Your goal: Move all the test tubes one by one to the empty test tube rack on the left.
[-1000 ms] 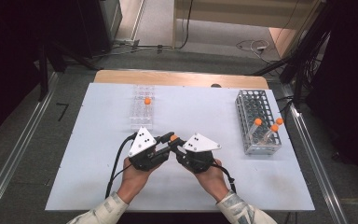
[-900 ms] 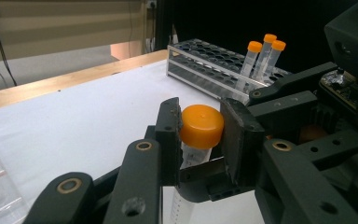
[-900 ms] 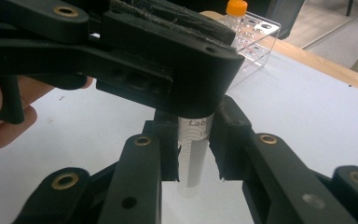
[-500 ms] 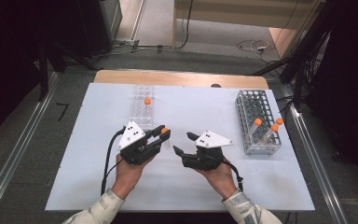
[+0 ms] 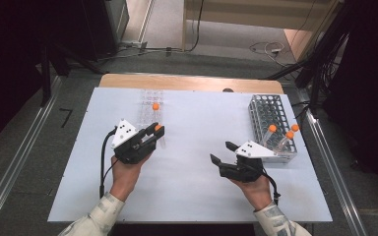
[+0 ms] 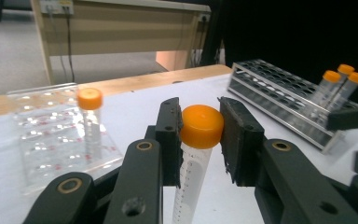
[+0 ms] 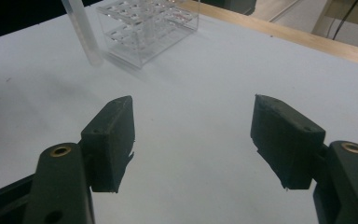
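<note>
Left gripper (image 5: 156,131) holds a tube (image 6: 193,158); right gripper (image 5: 221,155) is wide open with nothing in it.
The tube stands upright, orange cap up, just beside the clear rack (image 5: 148,107), which holds one more tube (image 5: 155,107). The left gripper view shows the cap pinched between the jaws. The metal rack (image 5: 270,125) sits well apart, right.

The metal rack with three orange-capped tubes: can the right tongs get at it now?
Probably yes: the right tongs are open and empty, and the metal rack stands just beyond them across bare table.

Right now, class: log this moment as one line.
left gripper: shut on orange-capped tube | right gripper: open, empty | clear rack: one tube
</note>
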`<state>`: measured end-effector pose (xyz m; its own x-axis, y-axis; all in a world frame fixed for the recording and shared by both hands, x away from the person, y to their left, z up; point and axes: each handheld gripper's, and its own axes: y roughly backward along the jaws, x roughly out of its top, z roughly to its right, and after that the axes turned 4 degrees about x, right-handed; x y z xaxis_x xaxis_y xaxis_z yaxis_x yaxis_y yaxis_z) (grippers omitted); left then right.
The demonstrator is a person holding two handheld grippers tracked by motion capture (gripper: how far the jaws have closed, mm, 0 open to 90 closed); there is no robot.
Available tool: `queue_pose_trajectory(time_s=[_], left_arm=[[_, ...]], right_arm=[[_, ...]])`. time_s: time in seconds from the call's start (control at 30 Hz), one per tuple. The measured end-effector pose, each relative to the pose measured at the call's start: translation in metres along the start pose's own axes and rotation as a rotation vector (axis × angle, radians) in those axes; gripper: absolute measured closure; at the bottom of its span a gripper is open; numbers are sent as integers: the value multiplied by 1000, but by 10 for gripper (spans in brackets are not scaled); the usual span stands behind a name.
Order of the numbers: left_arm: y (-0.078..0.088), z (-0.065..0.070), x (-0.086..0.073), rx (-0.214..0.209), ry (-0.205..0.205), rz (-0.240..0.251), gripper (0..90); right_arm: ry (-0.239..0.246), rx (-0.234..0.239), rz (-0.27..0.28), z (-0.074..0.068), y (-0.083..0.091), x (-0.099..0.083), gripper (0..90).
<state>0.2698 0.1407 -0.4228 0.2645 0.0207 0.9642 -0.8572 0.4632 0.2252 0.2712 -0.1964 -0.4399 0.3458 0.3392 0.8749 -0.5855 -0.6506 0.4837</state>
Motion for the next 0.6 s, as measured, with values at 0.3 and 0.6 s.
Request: queue_pose_trajectory(time_s=[0.3, 0.6], left_arm=[[2, -19, 11, 66, 29, 33, 695], [-6, -31, 21, 117, 30, 32, 695]], right_arm=[[-31, -61, -3, 19, 30, -23, 275], [-51, -90, -3, 28, 38, -30, 276]])
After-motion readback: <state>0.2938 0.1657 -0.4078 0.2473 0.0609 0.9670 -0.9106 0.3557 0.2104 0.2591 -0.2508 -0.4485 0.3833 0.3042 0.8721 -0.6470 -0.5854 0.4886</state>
